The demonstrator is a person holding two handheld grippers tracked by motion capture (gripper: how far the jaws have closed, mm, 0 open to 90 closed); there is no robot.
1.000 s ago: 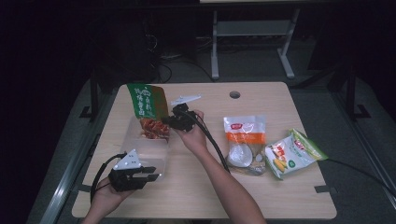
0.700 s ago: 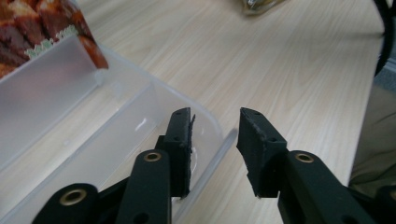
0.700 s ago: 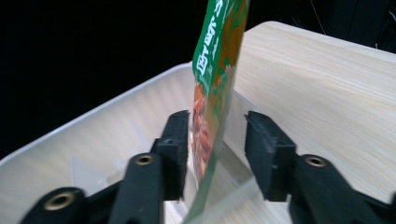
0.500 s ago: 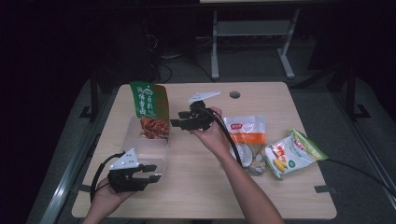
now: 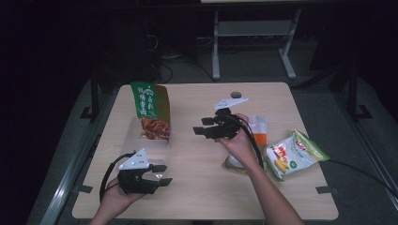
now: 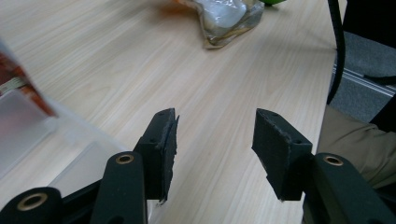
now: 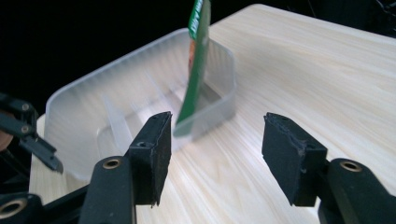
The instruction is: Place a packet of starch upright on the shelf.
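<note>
Packing looks half done: the tall green snack packet (image 5: 151, 111) stands upright in the clear plastic tub (image 5: 162, 142), and the right gripper (image 5: 201, 130) — jaws just spread, empty — hangs beside it. Next it should turn to the orange-and-white pouch (image 5: 258, 131) near the right edge. The left gripper (image 5: 162, 174), jaws also parting with nothing between them, sits near the tub on the pale wooden table (image 5: 197, 187) — dark room beyond.
</note>
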